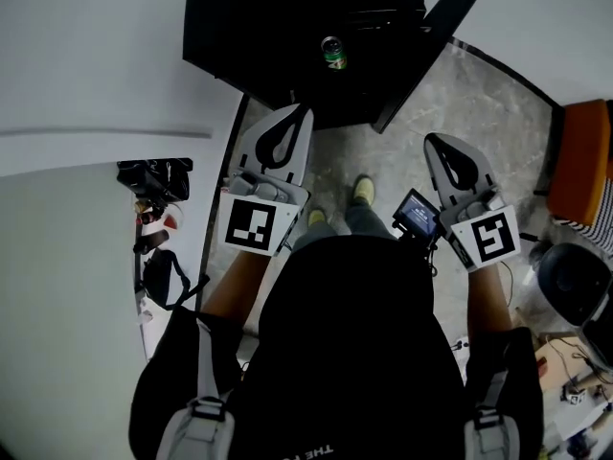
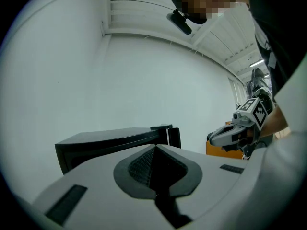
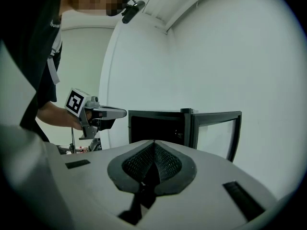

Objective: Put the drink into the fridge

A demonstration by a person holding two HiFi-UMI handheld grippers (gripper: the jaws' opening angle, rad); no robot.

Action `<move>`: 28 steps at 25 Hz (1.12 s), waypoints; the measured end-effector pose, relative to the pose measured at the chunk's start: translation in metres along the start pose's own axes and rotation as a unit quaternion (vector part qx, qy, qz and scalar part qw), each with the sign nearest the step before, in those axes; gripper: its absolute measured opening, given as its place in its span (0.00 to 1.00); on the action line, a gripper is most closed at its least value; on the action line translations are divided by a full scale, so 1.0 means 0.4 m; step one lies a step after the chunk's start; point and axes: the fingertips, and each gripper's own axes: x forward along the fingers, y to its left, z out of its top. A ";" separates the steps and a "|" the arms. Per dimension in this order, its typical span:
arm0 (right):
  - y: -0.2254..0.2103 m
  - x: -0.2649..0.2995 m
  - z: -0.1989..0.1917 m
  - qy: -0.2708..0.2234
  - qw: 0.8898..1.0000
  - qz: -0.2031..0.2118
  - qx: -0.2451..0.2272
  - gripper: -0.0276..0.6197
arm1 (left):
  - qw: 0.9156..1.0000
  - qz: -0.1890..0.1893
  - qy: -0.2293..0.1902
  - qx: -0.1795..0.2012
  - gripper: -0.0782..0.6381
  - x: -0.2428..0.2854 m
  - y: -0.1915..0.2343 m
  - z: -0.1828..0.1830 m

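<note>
Head view: the can (image 1: 332,53) was seen standing upright in the dark open front of the black fridge (image 1: 249,27), whose door (image 1: 431,36) was swung wide to the right. The left tool (image 1: 305,113) and the right tool (image 1: 436,144) were held side by side above the marbled floor (image 1: 479,103), both pointed toward the fridge and well apart from the can. Nothing was carried in either.

Left gripper view: the left tool (image 2: 154,147) was shown with its jaws pressed together, the ribbed pads meeting with nothing between them. The fridge (image 2: 105,143) was seen beyond them against a white wall, and the right tool (image 2: 213,138) was caught at the right edge.

Right gripper view: the right tool (image 3: 153,143) was likewise pictured with its jaws pressed together and empty. The fridge (image 3: 158,123) was seen straight ahead with its door (image 3: 216,128) open, and the left tool (image 3: 122,112) was held at the left.
</note>
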 end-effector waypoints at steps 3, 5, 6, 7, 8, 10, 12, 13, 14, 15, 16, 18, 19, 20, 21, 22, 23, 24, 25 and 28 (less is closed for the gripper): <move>0.033 -0.002 -0.002 0.001 1.000 -0.002 0.001 0.06 | 1.000 -0.001 0.000 -0.007 0.12 -0.034 0.005 0.004; 0.062 -0.002 -0.005 0.002 1.000 -0.005 -0.003 0.06 | 1.000 -0.001 0.002 -0.004 0.12 -0.067 0.011 -0.003; 0.078 -0.004 -0.008 0.003 1.000 -0.007 -0.005 0.06 | 1.000 -0.002 0.003 0.003 0.12 -0.087 0.013 -0.007; 0.095 -0.008 -0.009 0.005 1.000 -0.011 -0.007 0.06 | 1.000 -0.004 0.003 0.009 0.12 -0.107 0.013 -0.009; 0.113 -0.014 -0.012 0.008 1.000 -0.016 -0.010 0.06 | 1.000 -0.005 0.001 0.010 0.12 -0.129 0.011 -0.008; 0.155 -0.033 -0.021 0.020 0.999 -0.025 -0.016 0.06 | 1.000 -0.007 -0.006 0.006 0.12 -0.176 0.002 -0.001; 0.212 -0.062 -0.037 0.042 0.999 -0.025 -0.012 0.06 | 1.000 -0.007 -0.017 -0.001 0.12 -0.232 -0.011 0.008; 0.244 -0.077 -0.041 0.048 0.999 -0.023 -0.009 0.06 | 1.000 -0.007 -0.020 -0.002 0.12 -0.265 -0.016 0.010; 0.277 -0.089 -0.040 0.049 0.998 -0.023 -0.008 0.06 | 1.000 -0.007 -0.020 0.000 0.12 -0.300 -0.020 0.008; 0.308 -0.100 -0.033 0.042 0.999 -0.027 -0.010 0.06 | 1.000 -0.008 -0.019 0.000 0.12 -0.336 -0.023 0.006; 0.338 -0.111 -0.021 0.028 0.999 -0.034 -0.016 0.06 | 1.000 -0.010 -0.020 -0.001 0.12 -0.372 -0.026 0.004; 0.399 -0.132 -0.008 0.012 0.999 -0.047 -0.024 0.06 | 1.000 -0.014 -0.024 -0.004 0.12 -0.443 -0.033 -0.001; 0.431 -0.141 -0.007 0.011 0.998 -0.050 -0.025 0.06 | 1.000 -0.016 -0.026 -0.006 0.12 -0.477 -0.037 -0.004; 0.463 -0.151 -0.006 0.010 0.998 -0.053 -0.025 0.06 | 0.999 -0.018 -0.027 -0.008 0.12 -0.509 -0.040 -0.006; 0.495 -0.164 -0.005 0.010 0.998 -0.056 -0.025 0.06 | 0.999 -0.021 -0.030 -0.008 0.12 -0.540 -0.046 -0.007; 0.524 -0.179 -0.005 0.010 0.998 -0.059 -0.026 0.06 | 0.999 -0.023 -0.033 -0.008 0.12 -0.569 -0.053 -0.007; 0.551 -0.197 -0.008 0.010 0.998 -0.063 -0.027 0.06 | 0.999 -0.025 -0.037 -0.007 0.12 -0.597 -0.064 -0.005; 0.575 -0.217 -0.010 0.008 0.997 -0.067 -0.026 0.06 | 0.999 -0.027 -0.040 -0.005 0.12 -0.625 -0.077 -0.005; 0.597 -0.238 -0.013 0.006 0.997 -0.071 -0.024 0.06 | 0.999 -0.029 -0.043 -0.005 0.12 -0.651 -0.091 -0.005; 0.656 -0.287 -0.020 0.005 0.996 -0.081 -0.027 0.06 | 0.998 -0.037 -0.049 -0.010 0.12 -0.717 -0.126 -0.009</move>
